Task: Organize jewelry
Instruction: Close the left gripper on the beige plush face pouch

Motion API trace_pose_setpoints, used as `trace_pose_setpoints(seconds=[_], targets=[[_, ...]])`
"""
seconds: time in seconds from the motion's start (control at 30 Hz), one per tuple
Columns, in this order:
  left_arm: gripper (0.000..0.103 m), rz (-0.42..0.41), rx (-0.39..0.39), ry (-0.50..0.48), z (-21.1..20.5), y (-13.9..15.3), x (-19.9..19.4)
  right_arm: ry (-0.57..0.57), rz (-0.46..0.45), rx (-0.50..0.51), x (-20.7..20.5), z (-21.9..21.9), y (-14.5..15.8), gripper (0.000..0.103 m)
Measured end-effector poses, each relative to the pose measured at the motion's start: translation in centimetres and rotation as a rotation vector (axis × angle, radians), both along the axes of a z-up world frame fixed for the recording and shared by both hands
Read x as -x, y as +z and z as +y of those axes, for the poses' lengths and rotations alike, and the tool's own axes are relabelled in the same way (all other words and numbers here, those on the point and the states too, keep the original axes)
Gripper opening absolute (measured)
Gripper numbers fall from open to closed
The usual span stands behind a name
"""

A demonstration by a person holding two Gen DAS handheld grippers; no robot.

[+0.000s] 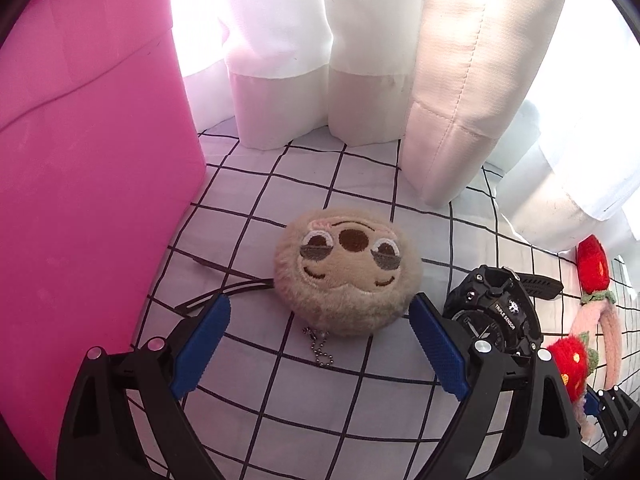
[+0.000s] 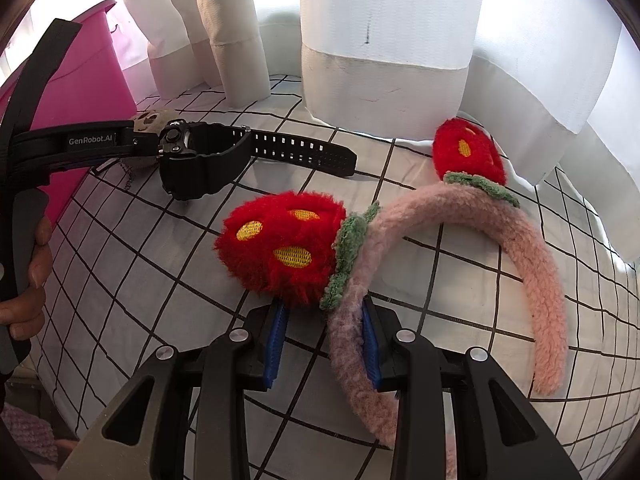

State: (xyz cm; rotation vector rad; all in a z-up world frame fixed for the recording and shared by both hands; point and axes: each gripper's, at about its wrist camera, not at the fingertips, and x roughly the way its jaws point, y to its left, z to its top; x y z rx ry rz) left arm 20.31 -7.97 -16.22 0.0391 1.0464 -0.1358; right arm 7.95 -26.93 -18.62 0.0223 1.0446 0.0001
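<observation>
A tan plush sloth-face charm with a small ball chain lies on the checked cloth. My left gripper is open, its blue pads on either side of the charm's near edge, not touching it. A black watch lies just right of it, also in the right wrist view. My right gripper is shut on the pink fluffy headband, close to its near red strawberry; a second strawberry sits further along the band.
A pink bin stands at the left, also in the right wrist view. White curtains hang at the back of the white checked cloth. A thin black cord lies left of the charm.
</observation>
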Motion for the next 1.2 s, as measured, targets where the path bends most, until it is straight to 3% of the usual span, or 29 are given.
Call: trace_pose_setpoints(seconds=[0.2, 0.4, 0.53, 0.63, 0.8, 1.0, 1.2], targets=[[0.09, 0.026, 0.054, 0.025, 1.5, -0.5, -0.9, -0.006, -0.001, -0.013, -0.1, -0.2, 0.0, 0.032], [0.091, -0.023, 0.02, -0.037, -0.5, 0.7, -1.5, -0.011, -0.001, -0.021, 0.0, -0.3, 0.0, 0.032], [0.092, 0.007, -0.004, -0.038, -1.2, -0.1, -2.8, -0.012, 0.0, -0.023, 0.1, -0.3, 0.0, 0.032], [0.092, 0.023, 0.024, -0.015, -0.7, -0.3, -2.9, -0.015, 0.001, -0.024, 0.1, -0.2, 0.1, 0.032], [0.065, 0.017, 0.04, 0.006, 0.1, 0.4, -2.3, -0.017, 0.002, -0.028, 0.0, -0.2, 0.1, 0.032], [0.056, -0.031, 0.024, -0.007, -0.6, 1.7, 0.2, -0.021, 0.002, -0.031, -0.2, -0.2, 0.1, 0.032], [0.055, -0.07, 0.028, -0.014, -0.7, 3.8, 1.4, -0.021, -0.024, -0.036, -0.1, -0.3, 0.7, 0.029]])
